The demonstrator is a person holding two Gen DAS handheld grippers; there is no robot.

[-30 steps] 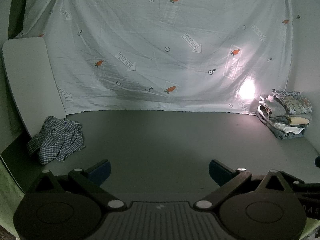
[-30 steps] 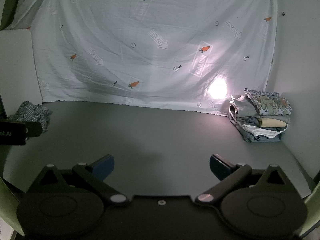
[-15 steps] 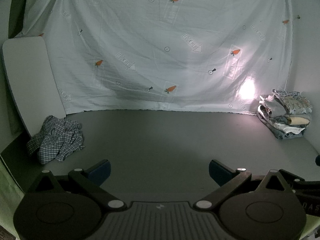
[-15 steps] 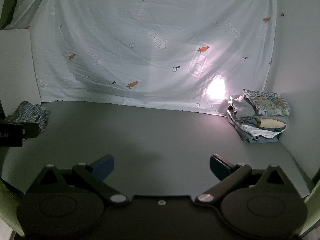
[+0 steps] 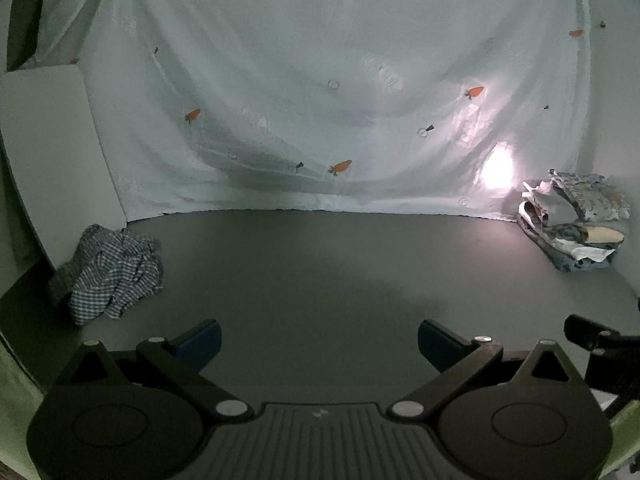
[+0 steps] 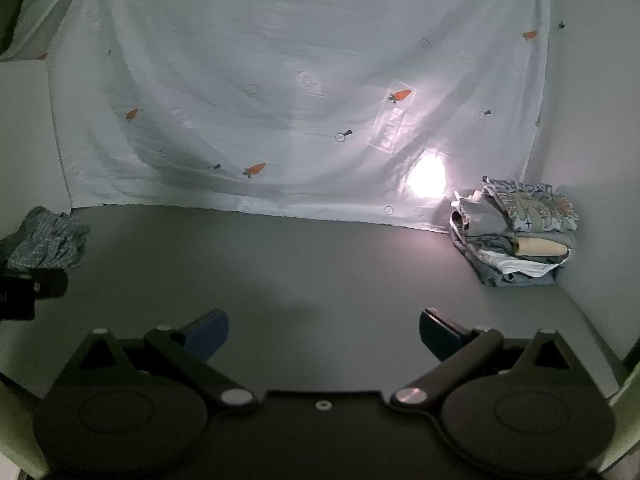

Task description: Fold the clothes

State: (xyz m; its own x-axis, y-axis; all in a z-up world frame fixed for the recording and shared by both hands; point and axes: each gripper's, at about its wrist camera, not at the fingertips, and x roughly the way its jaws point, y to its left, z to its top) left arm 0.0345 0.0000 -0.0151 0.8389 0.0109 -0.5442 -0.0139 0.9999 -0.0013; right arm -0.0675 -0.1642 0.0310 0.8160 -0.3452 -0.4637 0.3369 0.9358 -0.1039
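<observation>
Left wrist view: I see my left gripper [image 5: 318, 338] spread wide, its blue-padded fingers [image 5: 200, 338] far apart with nothing between them, hovering over the bare grey desk [image 5: 320, 272]. The crumpled checked garment [image 5: 110, 268] lies in a heap at the far left of the desk, just beside a white board [image 5: 52, 152] that leans against the backdrop. At the far right, well apart from the heap, I see a stack of folded clothes [image 5: 576, 224] pushed close to the carrot-print sheet [image 5: 320, 92] hanging behind the desk. Part of my other gripper shows at the right edge.

In the right wrist view, my right gripper [image 6: 324, 332] is also spread wide and holds nothing, touching no cloth. From here the checked garment [image 6: 48, 240] sits at the left edge and the folded stack [image 6: 516, 232] sits in the right corner by the wall.
</observation>
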